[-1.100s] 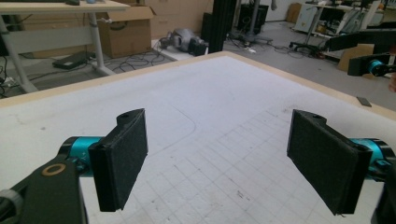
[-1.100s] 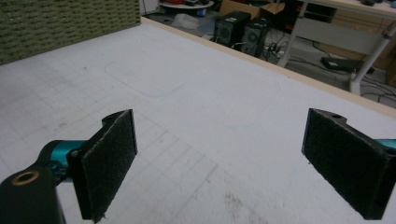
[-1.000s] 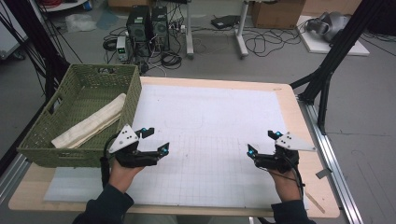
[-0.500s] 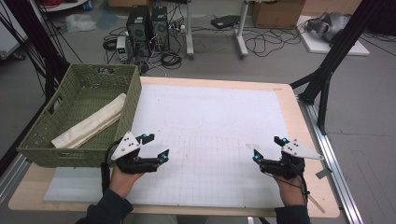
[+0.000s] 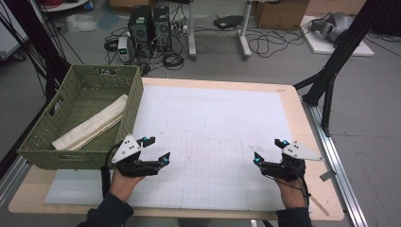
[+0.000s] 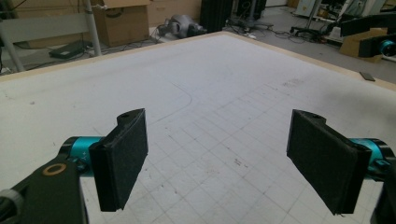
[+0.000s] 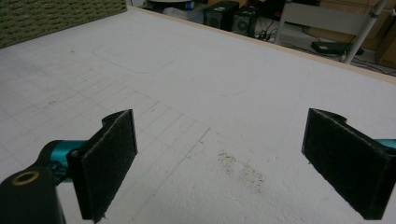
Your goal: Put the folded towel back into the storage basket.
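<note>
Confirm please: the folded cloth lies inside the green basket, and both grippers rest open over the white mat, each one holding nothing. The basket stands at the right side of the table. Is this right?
Not quite. The green basket, with the folded cloth inside, stands at the left side of the table, as the high view shows. The left gripper and right gripper are indeed open and empty over the white mat.

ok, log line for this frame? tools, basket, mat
left tool: open, empty, over mat | right tool: open, empty, over mat | basket: table's left edge, folded cloth inside | mat: bare
</note>
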A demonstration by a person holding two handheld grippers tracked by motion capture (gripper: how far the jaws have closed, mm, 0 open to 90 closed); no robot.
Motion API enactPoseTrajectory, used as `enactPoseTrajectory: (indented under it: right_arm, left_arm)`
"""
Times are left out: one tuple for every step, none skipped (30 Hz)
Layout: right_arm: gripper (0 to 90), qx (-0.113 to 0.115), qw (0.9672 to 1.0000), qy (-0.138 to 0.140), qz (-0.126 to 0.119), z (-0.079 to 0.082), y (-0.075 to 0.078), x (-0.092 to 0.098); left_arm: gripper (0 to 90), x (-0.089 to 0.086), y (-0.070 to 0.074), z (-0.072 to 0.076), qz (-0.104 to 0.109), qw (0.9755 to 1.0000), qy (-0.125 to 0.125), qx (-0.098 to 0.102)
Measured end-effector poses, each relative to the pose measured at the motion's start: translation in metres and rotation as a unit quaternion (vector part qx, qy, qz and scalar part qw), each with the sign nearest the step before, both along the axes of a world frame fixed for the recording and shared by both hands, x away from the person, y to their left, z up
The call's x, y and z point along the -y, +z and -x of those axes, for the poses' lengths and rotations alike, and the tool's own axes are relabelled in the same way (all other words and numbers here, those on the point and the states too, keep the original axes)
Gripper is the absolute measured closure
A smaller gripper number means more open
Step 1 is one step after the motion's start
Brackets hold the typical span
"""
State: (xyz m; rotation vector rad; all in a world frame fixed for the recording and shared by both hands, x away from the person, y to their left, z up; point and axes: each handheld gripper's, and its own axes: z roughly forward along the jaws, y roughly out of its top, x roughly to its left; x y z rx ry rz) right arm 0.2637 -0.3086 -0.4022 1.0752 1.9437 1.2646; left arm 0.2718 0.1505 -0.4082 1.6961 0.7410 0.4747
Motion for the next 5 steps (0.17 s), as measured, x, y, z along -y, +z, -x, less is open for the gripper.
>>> enactPoseTrajectory:
  right_arm:
    - [9.6, 0.002, 1.0000, 0.001, 0.001, -0.0001, 0.0000, 0.0000]
    - [9.6, 0.002, 1.0000, 0.001, 0.001, -0.0002, -0.0001, 0.0000]
    - [9.6, -0.001, 1.0000, 0.001, 0.000, 0.0000, -0.0003, -0.0002]
    - [9.6, 0.000, 1.0000, 0.001, 0.002, -0.0002, -0.0006, 0.0002]
    - [9.6, -0.001, 1.0000, 0.000, 0.002, -0.0002, -0.0008, 0.0003]
  left_arm:
    - [20.9, 0.0002, -0.0001, -0.0002, 0.000, 1.0000, 0.000, 0.000]
    - [20.9, 0.0005, -0.0003, -0.0005, 0.000, 1.0000, 0.000, 0.000]
    - [20.9, 0.0006, -0.0004, -0.0009, -0.002, 1.0000, -0.001, 0.000]
    - [20.9, 0.0012, -0.0007, -0.0010, -0.002, 1.0000, -0.001, -0.001]
    - [20.9, 0.0016, -0.0010, -0.0013, -0.002, 1.0000, -0.001, -0.001]
